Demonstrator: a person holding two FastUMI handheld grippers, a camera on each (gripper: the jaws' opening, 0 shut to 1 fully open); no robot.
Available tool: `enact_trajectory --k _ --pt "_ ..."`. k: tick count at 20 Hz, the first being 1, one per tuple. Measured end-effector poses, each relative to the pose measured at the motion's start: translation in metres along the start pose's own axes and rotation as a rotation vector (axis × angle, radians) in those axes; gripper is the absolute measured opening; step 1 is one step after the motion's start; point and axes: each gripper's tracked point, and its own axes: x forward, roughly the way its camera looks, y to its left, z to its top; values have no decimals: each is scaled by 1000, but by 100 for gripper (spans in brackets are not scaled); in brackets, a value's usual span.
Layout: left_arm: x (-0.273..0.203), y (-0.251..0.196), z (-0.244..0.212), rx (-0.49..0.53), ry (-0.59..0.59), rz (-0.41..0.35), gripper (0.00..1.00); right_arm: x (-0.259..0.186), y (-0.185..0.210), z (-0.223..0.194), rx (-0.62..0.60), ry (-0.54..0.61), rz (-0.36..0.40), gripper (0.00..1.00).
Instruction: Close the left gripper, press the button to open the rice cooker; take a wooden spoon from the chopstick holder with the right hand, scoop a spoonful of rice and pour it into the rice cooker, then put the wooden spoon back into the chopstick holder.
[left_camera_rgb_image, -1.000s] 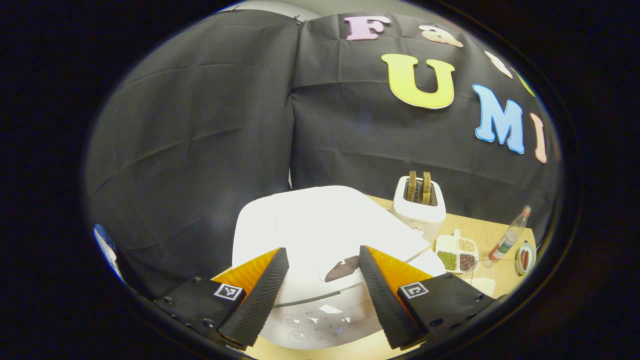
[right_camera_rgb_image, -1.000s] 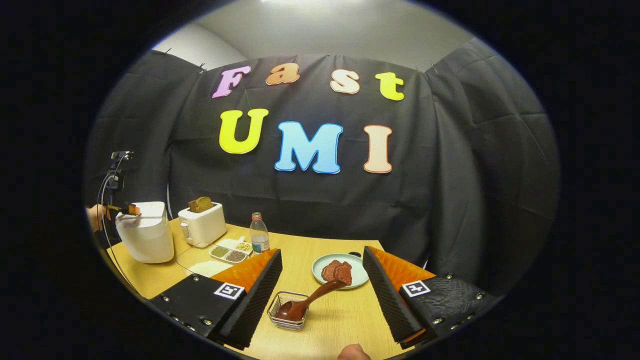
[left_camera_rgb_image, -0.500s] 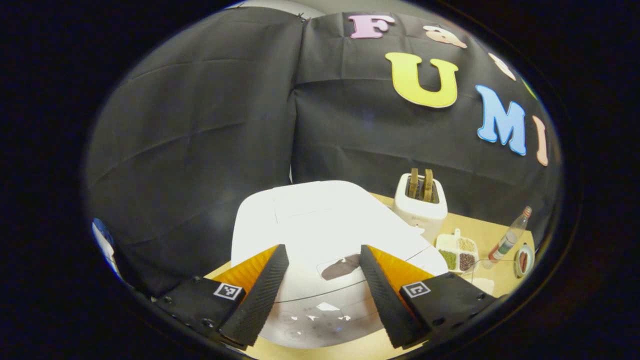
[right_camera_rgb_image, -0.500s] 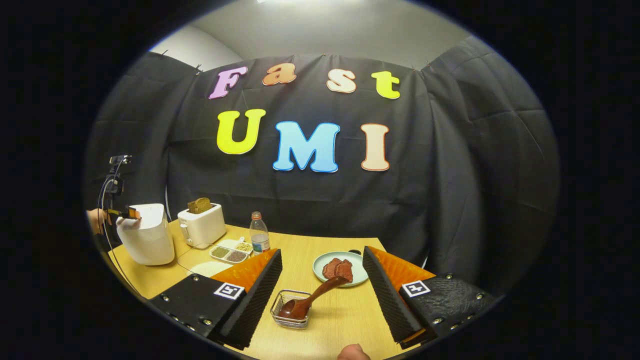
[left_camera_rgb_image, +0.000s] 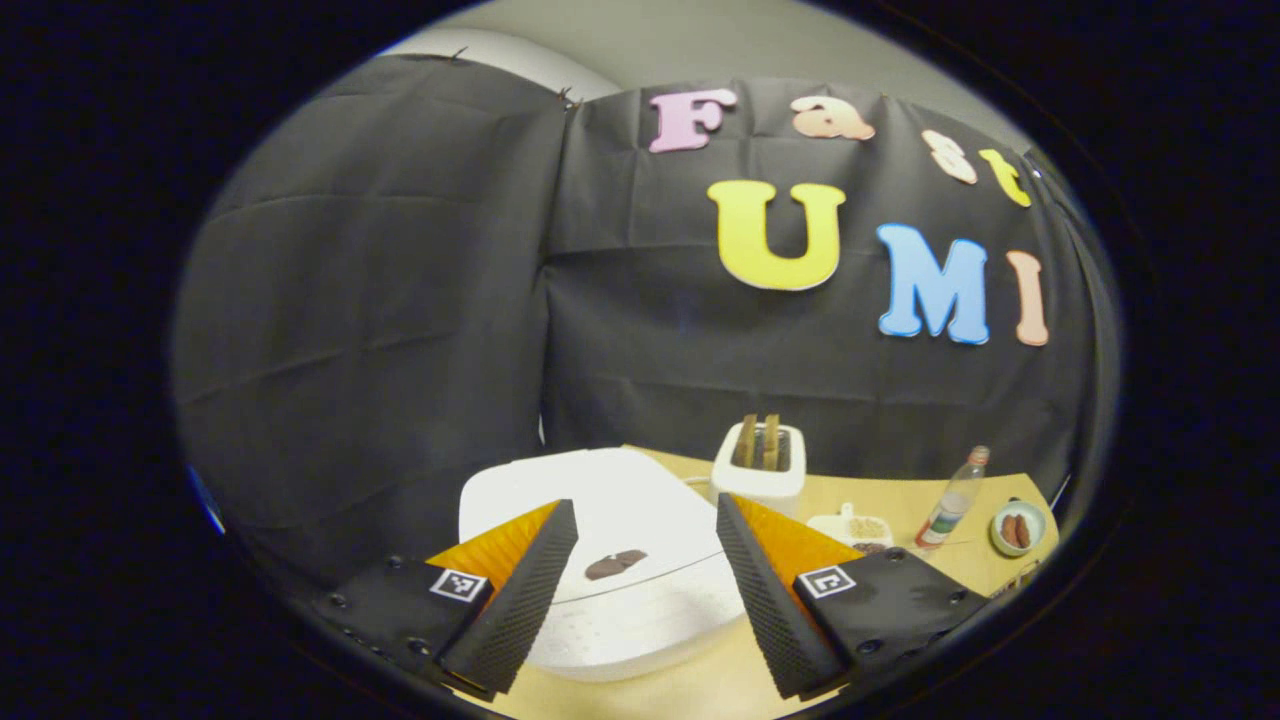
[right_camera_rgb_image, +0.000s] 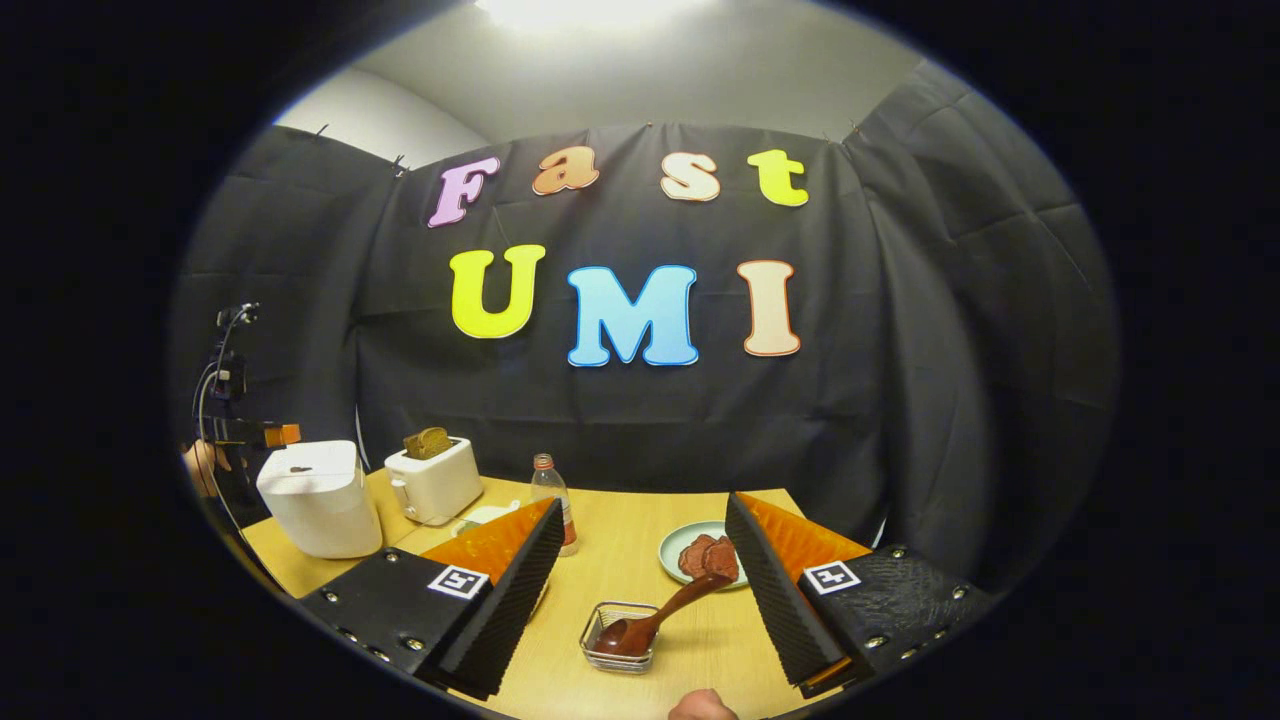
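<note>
Above the cooker (left_camera_rgb_image: 600, 560), whose lid lies shut, the left claw (left_camera_rgb_image: 640, 590) hangs open. Right of the cooker, the spoon (right_camera_rgb_image: 660, 620) rests in the holder (right_camera_rgb_image: 620, 650) before the open right claw (right_camera_rgb_image: 640, 600). That fits either end of the task.

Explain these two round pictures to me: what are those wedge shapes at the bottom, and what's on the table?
Each picture comes from a camera riding on handheld tongs; a person holds one pair in each hand. The wedges are the tongs' own fingers. The left tongs hang open above a closed white rice cooker. The right tongs are open, holding nothing, facing a wooden spoon propped in a wire holder. The wooden table also holds a toaster, a bottle and a plate.
</note>
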Motion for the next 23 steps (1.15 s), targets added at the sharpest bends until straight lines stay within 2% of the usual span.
enact_trajectory --k 3,7,12,17,19,23 --pt "-58 -28 34 29 -105 -66 95 -7 7 18 -3 -30 -2 99" --pt "-121 -48 45 38 -163 -155 98 -20 18 34 -18 -95 -72 98" --pt "-184 -34 52 82 -270 -174 95 -37 52 33 -38 -134 -84 99" --pt "-203 -20 41 109 -282 -168 95 -48 77 45 -58 -203 -76 98" --pt "-204 -17 41 94 -272 -162 97 -48 83 45 -52 -206 -76 99" --pt "-209 -17 49 107 -298 -167 95 -50 90 43 -31 -191 -73 99"
